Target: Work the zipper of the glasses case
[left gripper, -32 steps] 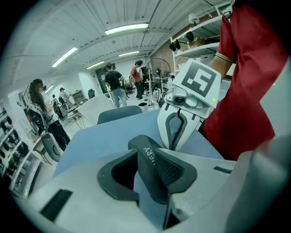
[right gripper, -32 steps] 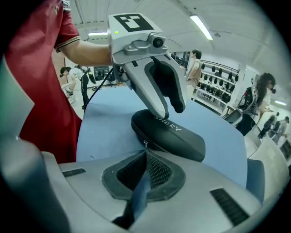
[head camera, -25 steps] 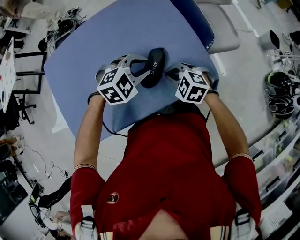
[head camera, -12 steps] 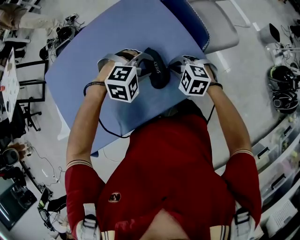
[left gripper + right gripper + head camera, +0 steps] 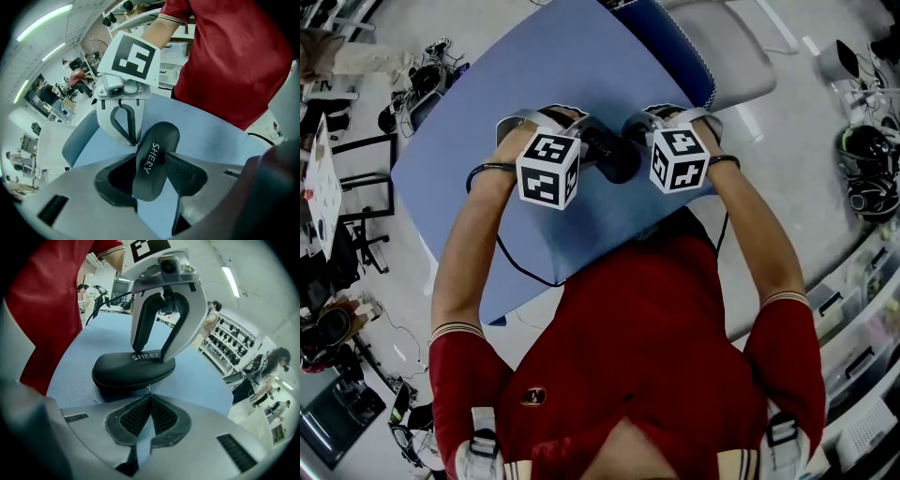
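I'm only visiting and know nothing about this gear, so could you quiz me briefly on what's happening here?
1. True or false: the left tongs are clamped shut on the glasses case.
2. What word is printed on the case?
3. The right tongs are closed on the case's: A) hinge B) zipper pull C) strap

Key: 1 false, they stand open, having just been opening, with the case between them. 2 SHERY. 3 B.
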### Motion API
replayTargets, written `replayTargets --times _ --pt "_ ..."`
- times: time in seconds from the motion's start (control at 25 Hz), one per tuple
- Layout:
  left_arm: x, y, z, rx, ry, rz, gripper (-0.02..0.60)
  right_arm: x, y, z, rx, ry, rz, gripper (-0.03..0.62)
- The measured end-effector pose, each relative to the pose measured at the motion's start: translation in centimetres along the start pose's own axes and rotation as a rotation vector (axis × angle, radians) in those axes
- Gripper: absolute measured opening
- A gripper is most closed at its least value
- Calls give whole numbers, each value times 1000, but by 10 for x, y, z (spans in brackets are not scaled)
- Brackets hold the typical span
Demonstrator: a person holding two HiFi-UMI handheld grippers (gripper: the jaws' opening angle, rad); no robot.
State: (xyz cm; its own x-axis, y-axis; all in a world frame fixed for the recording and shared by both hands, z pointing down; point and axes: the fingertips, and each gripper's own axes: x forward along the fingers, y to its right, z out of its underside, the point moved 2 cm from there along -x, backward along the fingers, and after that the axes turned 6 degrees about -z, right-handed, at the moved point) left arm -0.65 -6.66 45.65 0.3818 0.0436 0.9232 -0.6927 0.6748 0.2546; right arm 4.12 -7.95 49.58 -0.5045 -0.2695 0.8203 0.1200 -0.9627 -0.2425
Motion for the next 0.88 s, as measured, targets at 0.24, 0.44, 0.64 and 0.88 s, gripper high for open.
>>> replayTargets --times 0.24,0.44,0.64,0.88 --pt "7 1 3 -17 6 79 173 7 2 3 -55 -5 -33 -2" --pt "6 -1 6 -67 65 77 173 10 -4 4 -47 4 -82 -2" --pt "5 0 9 -91 97 73 173 -1 -11 5 -4 24 -96 -3" --pt "6 -1 9 -106 119 63 173 -4 -28 19 -12 -35 -105 -3"
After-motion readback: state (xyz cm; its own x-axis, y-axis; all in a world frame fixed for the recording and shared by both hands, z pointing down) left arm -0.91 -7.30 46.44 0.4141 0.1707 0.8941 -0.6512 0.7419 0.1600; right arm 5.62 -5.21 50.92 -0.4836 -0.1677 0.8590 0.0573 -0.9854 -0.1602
